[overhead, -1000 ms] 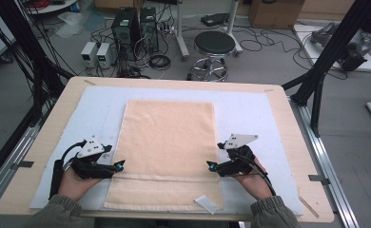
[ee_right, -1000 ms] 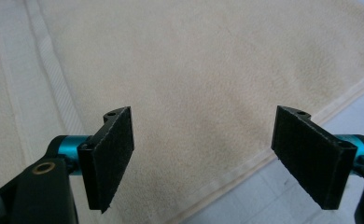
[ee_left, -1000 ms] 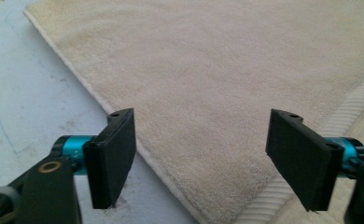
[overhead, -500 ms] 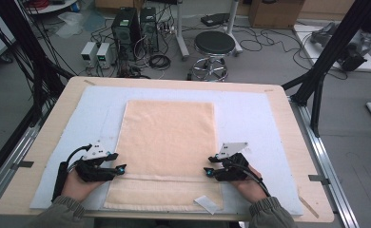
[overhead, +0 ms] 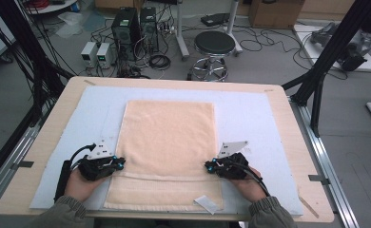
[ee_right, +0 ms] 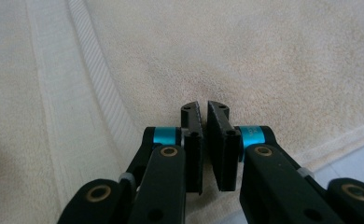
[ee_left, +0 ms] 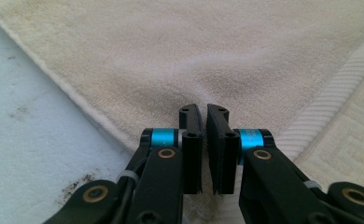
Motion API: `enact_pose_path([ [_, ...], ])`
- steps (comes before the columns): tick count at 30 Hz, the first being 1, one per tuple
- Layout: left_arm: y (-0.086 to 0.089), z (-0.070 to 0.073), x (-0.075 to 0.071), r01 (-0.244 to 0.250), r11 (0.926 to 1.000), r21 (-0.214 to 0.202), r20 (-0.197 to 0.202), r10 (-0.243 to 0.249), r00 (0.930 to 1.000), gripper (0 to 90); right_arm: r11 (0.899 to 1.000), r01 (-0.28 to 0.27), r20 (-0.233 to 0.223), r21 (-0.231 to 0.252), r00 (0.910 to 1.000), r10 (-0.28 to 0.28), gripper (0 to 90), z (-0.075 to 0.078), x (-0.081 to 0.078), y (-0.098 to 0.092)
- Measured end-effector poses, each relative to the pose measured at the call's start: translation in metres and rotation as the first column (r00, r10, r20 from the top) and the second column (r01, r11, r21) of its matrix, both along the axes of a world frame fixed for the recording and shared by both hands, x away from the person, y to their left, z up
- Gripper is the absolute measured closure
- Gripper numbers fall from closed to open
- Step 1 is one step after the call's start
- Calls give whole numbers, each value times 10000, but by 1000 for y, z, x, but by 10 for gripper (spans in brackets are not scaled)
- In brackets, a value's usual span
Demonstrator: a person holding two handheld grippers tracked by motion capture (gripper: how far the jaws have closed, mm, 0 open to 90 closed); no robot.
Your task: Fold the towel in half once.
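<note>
With both tools pinching towel (overhead: pixel 167 137) edges, left tool (overhead: pixel 119 164) and right tool (overhead: pixel 209 165) just closed: grasp step; next, lift together and fold forward evenly.

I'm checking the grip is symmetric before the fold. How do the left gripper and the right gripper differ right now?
The left gripper sits at the towel's left long edge, the right gripper at its right edge. In its own view the left gripper has the ribbed band to its right; the right gripper has the band to its left. Both jaws have just been closing and pinch towel cloth, level with each other.
</note>
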State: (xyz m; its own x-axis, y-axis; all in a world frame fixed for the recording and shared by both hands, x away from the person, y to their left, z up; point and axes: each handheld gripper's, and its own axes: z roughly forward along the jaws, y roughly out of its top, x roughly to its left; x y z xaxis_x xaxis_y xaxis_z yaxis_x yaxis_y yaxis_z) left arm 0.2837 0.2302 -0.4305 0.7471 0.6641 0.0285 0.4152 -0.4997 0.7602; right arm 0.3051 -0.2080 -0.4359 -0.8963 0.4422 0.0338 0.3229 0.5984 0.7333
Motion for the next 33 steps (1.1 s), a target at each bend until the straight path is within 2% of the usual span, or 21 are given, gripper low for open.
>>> enact_pose_path([
  [4,0,4,-1,-19,10000,-4,161,19,9999,856,9999,-26,30,99,10000,25,853,1,0,-1],
  [15,2,16,-7,-113,9990,-443,525,136,9985,859,9978,71,292,665,9995,-90,858,14,-3,-8],
  [22,2,26,-13,-35,9996,-265,677,53,9977,859,9968,-154,251,788,9996,134,859,23,-8,-9],
  [27,1,38,-25,152,9999,-81,743,-146,9971,859,9962,-439,329,750,9986,415,859,38,-18,-9],
  [33,2,53,-48,442,9990,38,823,-444,9956,859,9936,-850,520,745,9953,812,859,58,-37,-11],
])
